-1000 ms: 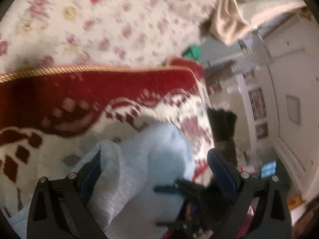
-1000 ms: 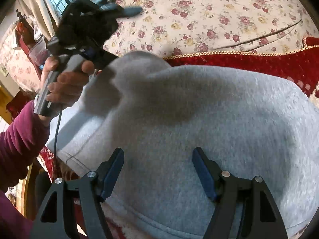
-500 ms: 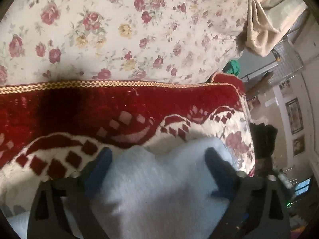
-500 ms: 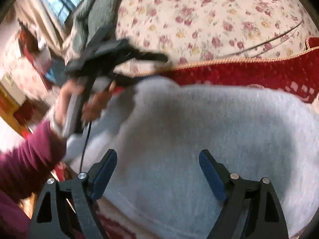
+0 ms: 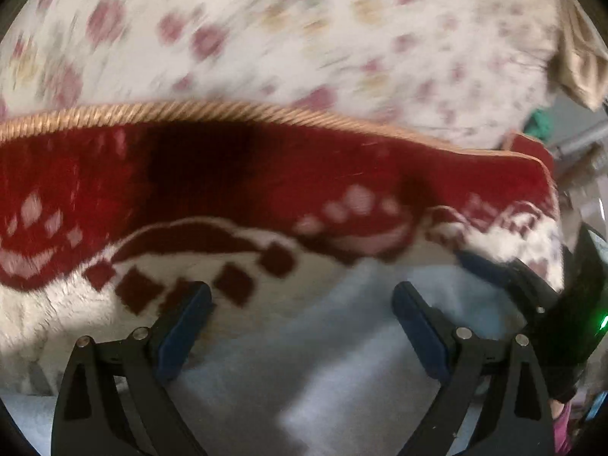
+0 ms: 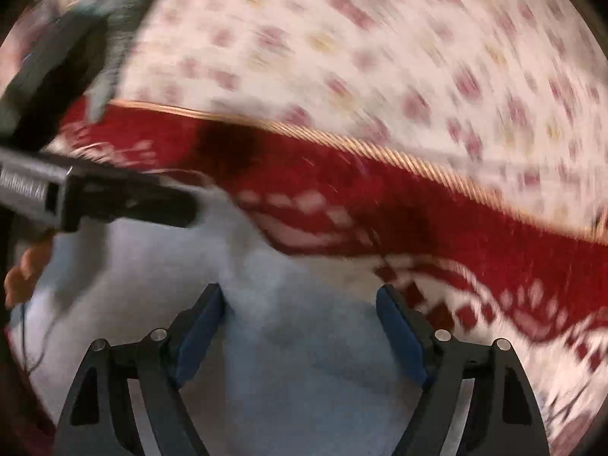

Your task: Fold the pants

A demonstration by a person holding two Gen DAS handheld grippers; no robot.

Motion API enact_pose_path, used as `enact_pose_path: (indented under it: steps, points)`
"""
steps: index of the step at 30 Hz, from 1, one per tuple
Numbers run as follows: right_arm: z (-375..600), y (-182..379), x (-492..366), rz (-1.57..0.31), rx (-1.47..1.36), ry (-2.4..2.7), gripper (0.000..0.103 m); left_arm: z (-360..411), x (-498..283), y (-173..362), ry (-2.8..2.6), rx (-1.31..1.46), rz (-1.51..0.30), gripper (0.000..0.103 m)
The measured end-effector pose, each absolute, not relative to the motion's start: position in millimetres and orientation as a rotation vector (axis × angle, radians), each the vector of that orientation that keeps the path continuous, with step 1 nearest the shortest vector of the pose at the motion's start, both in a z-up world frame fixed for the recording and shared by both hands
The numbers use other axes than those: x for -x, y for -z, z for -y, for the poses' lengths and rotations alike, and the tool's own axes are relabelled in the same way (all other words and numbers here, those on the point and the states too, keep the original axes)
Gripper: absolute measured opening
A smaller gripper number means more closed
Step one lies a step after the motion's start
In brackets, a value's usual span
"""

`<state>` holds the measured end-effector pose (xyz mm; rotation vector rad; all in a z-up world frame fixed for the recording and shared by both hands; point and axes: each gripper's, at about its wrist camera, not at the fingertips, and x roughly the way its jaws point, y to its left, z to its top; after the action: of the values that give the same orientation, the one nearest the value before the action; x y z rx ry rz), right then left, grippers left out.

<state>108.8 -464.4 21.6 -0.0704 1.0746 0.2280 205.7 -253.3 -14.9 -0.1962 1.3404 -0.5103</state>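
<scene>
The light grey pants (image 5: 323,372) lie bunched on a red and cream patterned blanket (image 5: 266,186). My left gripper (image 5: 300,315) is open, its blue pads wide apart over the grey cloth, holding nothing. In the right wrist view the pants (image 6: 288,361) fill the lower middle. My right gripper (image 6: 300,319) is open over them and empty. The left gripper (image 6: 114,197) also shows there at the left, above the pants' far edge. Both views are motion-blurred.
A floral bedsheet (image 5: 304,38) lies beyond the blanket's gold cord edge (image 5: 228,112). A beige cloth (image 5: 581,60) hangs at the upper right. The right gripper's body (image 5: 562,304) sits at the right rim. The blanket continues to the right (image 6: 494,228).
Both grippers have dropped lower and moved forward over the pants toward the blanket's red border. The left gripper has swung over the far edge of the cloth. Both jaws stay open.
</scene>
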Motion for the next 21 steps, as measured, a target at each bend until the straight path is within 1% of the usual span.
enact_pose_path:
  steps: [1,4,6,9,10,11,12,18,21]
  points:
    - [477.9,-21.4,-110.8,-1.065,0.033,-0.137,0.084,250.3,-205.7,16.7,0.516,0.214,-1.336,0.096]
    - [487.5,-32.0,-107.4,-1.024,-0.041,-0.149,0.084,242.3,-202.8,8.3,0.538,0.237,-1.314,0.096]
    - [474.4,-41.4,-98.8,-0.994,0.058,-0.145,0.084,235.2,-199.3,-1.0,0.547,0.249,-1.294,0.096]
    - [449.3,-45.2,-89.2,-0.972,0.117,-0.254,0.086,221.7,-189.5,-13.2,0.561,0.286,-1.258,0.096]
    - [442.0,-37.3,-91.2,-1.002,0.15,-0.256,0.086,219.2,-185.9,-16.1,0.562,0.296,-1.245,0.096]
    - [432.5,-18.2,-96.5,-1.094,0.204,-0.24,0.086,217.7,-180.6,-17.4,0.553,0.291,-1.241,0.096]
    - [430.1,-14.4,-100.2,-1.114,0.201,-0.233,0.086,215.5,-174.6,-18.0,0.53,0.273,-1.24,0.096]
    - [421.8,-66.9,-58.7,-0.935,0.148,-0.222,0.086,192.9,-125.5,-51.2,0.439,0.183,-1.114,0.096]
    - [408.7,-81.9,-31.7,-0.852,0.106,-0.29,0.086,178.6,-97.7,-68.3,0.389,0.151,-1.056,0.096]
